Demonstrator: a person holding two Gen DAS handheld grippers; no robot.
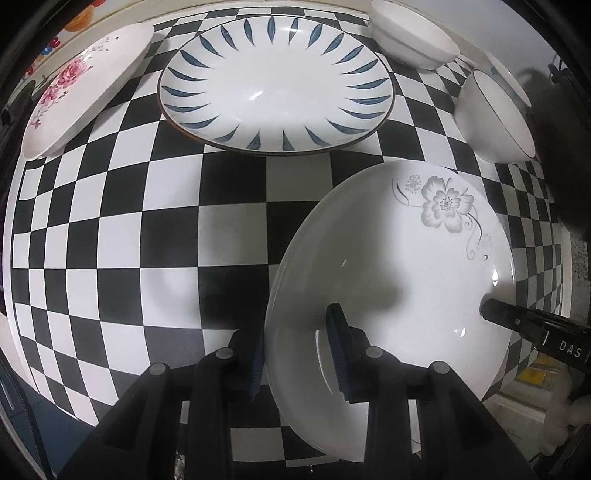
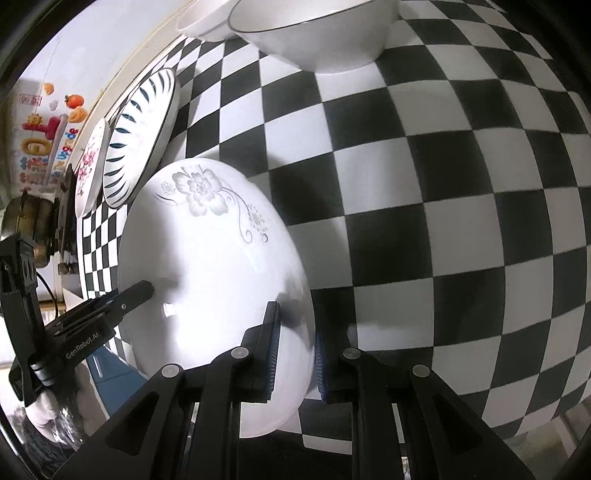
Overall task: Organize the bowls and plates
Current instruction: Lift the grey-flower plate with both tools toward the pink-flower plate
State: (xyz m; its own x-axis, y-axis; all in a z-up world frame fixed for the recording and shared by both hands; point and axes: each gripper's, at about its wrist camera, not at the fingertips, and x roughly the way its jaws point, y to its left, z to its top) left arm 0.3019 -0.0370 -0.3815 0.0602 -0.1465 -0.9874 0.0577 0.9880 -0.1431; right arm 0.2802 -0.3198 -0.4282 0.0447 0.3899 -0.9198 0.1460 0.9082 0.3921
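Observation:
A white plate with a grey flower print (image 1: 399, 258) (image 2: 210, 258) hangs tilted just above the checkered table (image 1: 166, 240). My left gripper (image 1: 295, 332) is shut on one side of its rim, one pad inside the plate and one underneath. My right gripper (image 2: 297, 325) is shut on the opposite rim; one of its fingers (image 1: 517, 319) shows in the left wrist view. A blue-leaf plate (image 1: 275, 85) (image 2: 140, 140) lies farther back. A pink-flower plate (image 1: 85, 85) (image 2: 88, 166) sits beside it. Stacked white bowls (image 1: 413, 33) and a dark-rimmed bowl (image 1: 491, 118) (image 2: 314, 37) stand nearby.
The black-and-white cloth (image 2: 443, 184) covers the whole tabletop. A wall with colourful stickers (image 2: 40, 140) runs behind the plates. A brass-coloured pot (image 2: 26, 221) stands off the table's end. Another bowl with a blue pattern (image 1: 509, 74) sits behind the dark-rimmed one.

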